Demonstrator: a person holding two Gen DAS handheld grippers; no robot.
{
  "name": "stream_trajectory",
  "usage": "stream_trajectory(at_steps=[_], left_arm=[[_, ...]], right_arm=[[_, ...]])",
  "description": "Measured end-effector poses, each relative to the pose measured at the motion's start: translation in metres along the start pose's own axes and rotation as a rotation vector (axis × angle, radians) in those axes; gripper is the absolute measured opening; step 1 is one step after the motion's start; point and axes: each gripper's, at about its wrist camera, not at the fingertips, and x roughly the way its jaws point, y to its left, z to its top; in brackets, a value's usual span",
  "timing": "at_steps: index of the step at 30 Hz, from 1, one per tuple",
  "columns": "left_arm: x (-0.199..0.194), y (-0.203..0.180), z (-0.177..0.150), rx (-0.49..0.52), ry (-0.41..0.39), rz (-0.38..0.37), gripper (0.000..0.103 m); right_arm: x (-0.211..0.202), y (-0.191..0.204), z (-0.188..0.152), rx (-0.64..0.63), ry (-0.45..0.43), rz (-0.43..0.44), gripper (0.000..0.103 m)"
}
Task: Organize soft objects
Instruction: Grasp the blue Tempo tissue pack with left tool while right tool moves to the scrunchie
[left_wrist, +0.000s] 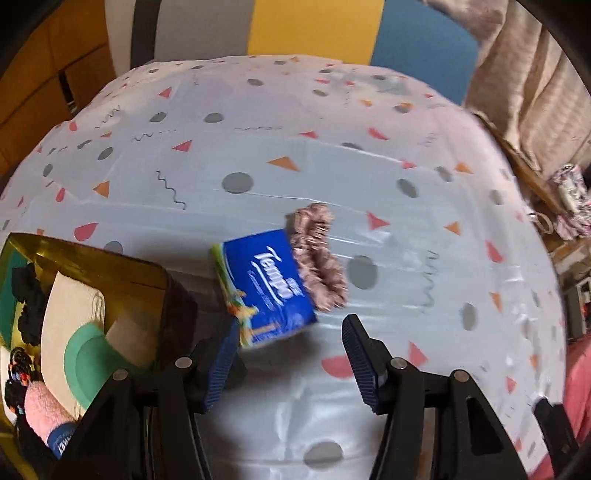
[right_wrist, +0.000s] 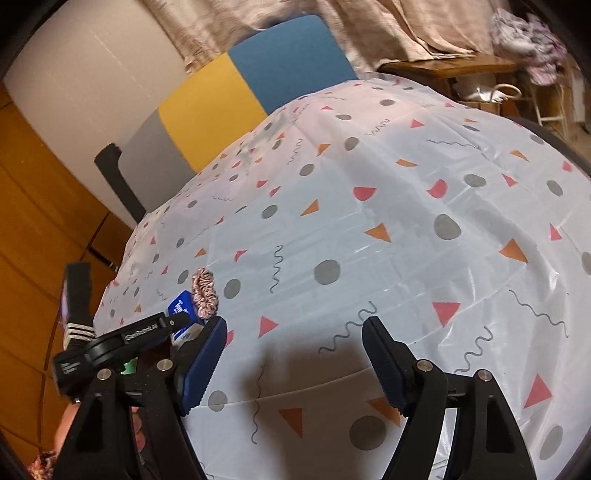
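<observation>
Currently between picks: left gripper (left_wrist: 291, 350) spread, empty; tissue pack (left_wrist: 267, 286) just ahead, scrunchie (left_wrist: 319, 258) beyond. Right gripper (right_wrist: 295, 362) spread, idle. Descent needed.

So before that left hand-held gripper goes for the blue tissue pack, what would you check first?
1. Left hand-held gripper open, nothing between its fingers: ok.
2. Tissue pack directly ahead of it: ok.
3. Pack free of neighbours: not ok, pink scrunchie lies against it.
4. Right hand-held gripper open and empty: ok.
5. Room left in gold tray: cannot tell.
</observation>
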Motion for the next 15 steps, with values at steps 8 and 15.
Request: stream_trajectory(at_steps=[8,15], left_arm=[[0.015,-0.008,0.007,0.035,-0.033,0.071,0.066],[0.017,-0.011,0.002,0.078,-0.054,0.110,0.065]], right_arm=[[0.006,0.002,-0.003,0.009,0.026,0.023,0.077],[0.008,0.004,-0.005,0.001,0.039,0.019,0.077]])
